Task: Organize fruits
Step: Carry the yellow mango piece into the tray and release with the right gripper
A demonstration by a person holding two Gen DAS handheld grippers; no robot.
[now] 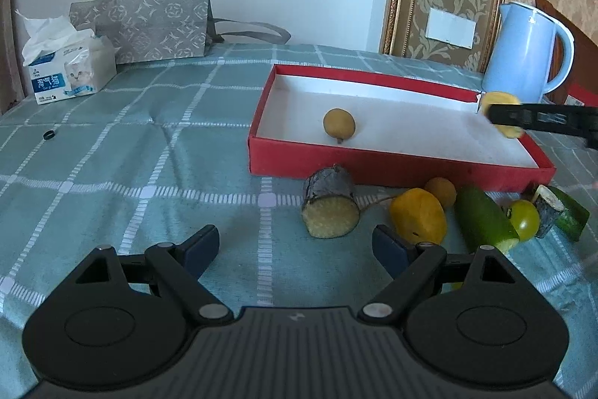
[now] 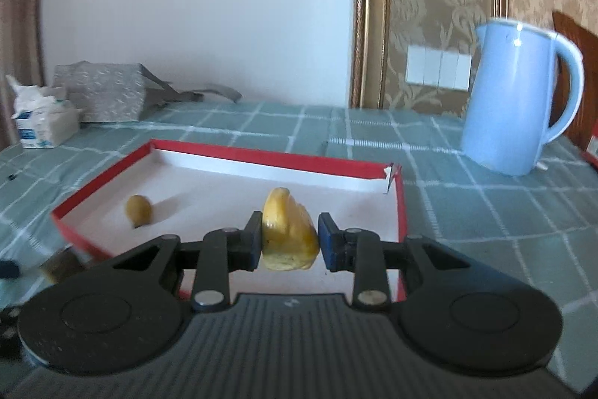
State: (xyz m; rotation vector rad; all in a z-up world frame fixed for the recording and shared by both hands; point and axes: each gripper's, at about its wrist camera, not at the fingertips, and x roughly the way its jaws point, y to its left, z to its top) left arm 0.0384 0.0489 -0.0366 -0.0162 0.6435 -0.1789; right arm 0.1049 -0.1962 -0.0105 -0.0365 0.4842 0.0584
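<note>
Your right gripper (image 2: 287, 242) has its jaws closed on a yellow fruit piece (image 2: 287, 234), pads pressing its two flanks, and it hangs over the red box (image 2: 231, 152) near the right end, not far from the torn back corner. Judging by the wrinkled skin, the piece is light and soft, so a firmer squeeze would likely bruise it; lower it close to the white floor before letting go.

Your left gripper (image 1: 295, 245) stands wide open and empty above the checked cloth (image 1: 112, 156), just short of the box's front wall. One small round fruit (image 1: 339, 124) already lies inside the box, toward its left half.

Still outside, along the front wall: a dark-skinned cut chunk (image 1: 330, 206) (stiff-looking, best taken across its rounded sides), a yellow piece (image 1: 418, 215), a cucumber piece (image 1: 484, 217) that may be slippery, and a green tomato (image 1: 525, 219) that could roll.
</note>
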